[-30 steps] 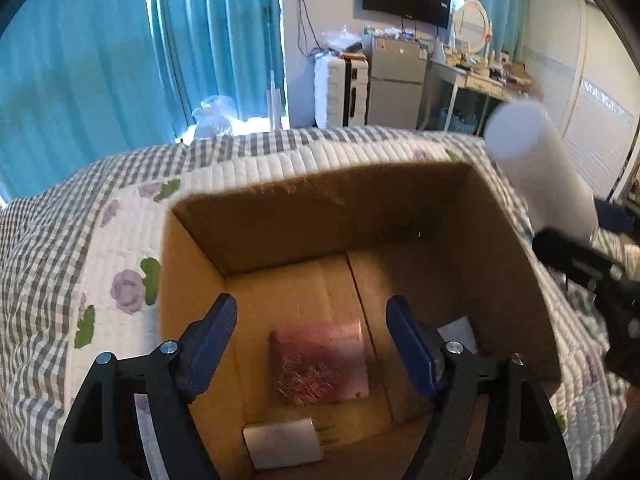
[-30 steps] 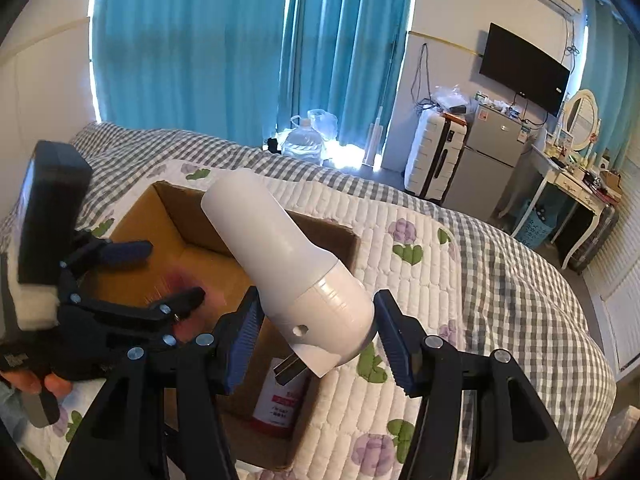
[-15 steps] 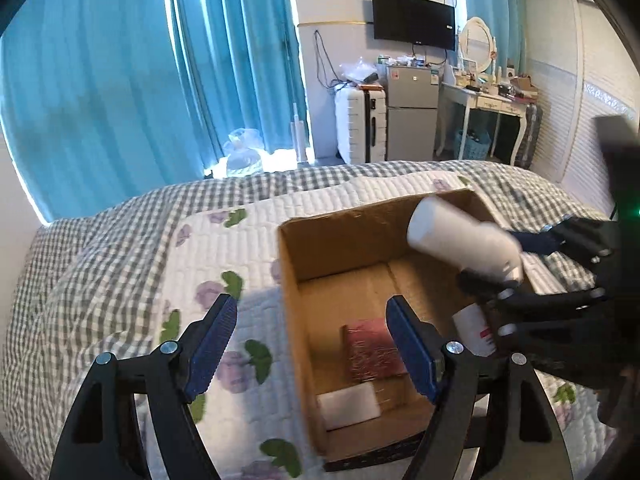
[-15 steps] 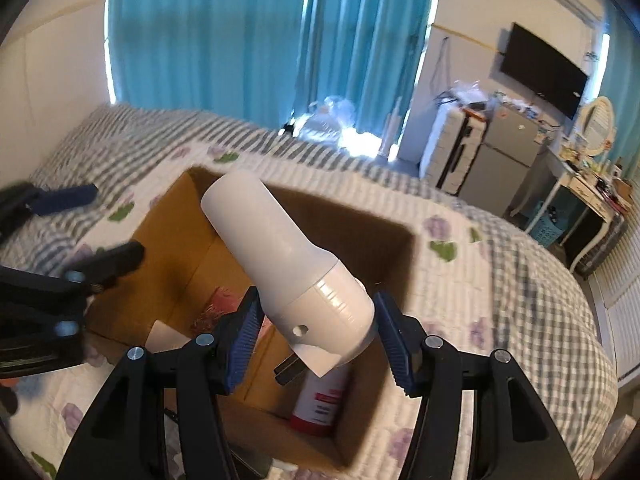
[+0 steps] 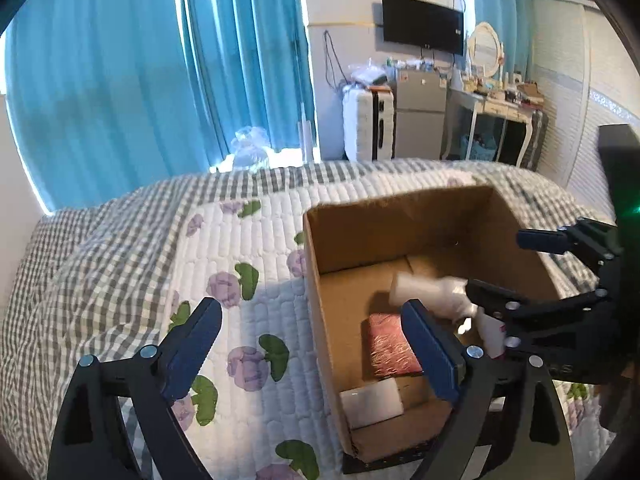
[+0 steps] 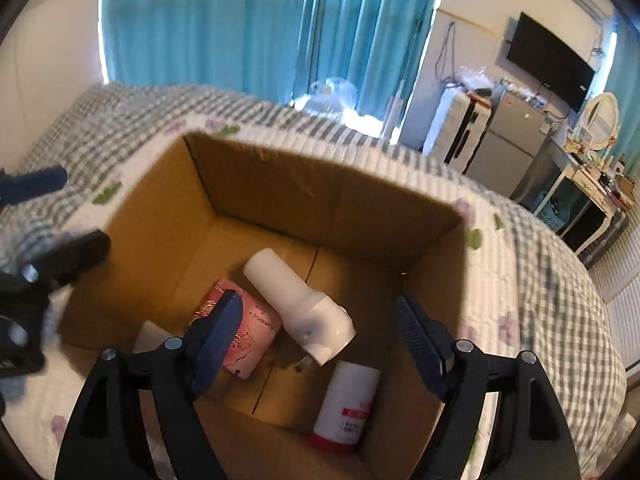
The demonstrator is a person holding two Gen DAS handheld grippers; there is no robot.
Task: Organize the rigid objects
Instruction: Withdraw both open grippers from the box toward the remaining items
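Step in hand, as judged: release of the white plug-in device into the cardboard box (image 6: 168, 216). To finish it well, the right gripper (image 6: 320, 340) should lift straight up with its jaws kept wide, so neither pad catches the device or the box rim; the next item should go to the bare floor at the far side of the box.

Bed quilt (image 5: 240, 248): soft, ribbed white padding printed with purple flowers and green leaves, grey check border. It yields under load, so the box may rock if pushed.

Cardboard box: open-topped, brown corrugated, stiff straight walls, a seam along its floor. Sits on the quilt.

White plug-in device (image 6: 298, 304): smooth hard plastic, a cylinder widening to a rounded head with metal prongs. Lies tilted inside the box, partly across the pink box, free of both pads.

Pink box (image 6: 244, 328): flat, rectangular, patterned card.

White bottle (image 6: 348, 404): cylindrical, red label, at the near right corner.

White flat block (image 5: 372, 402): matt, rectangular, at the near left corner.

Right gripper: jaws have just been opening, now spread above the device, gripping nothing.

Left gripper (image 5: 316, 350): jaws have just been opening, spread wide and empty, beside the box's left wall.
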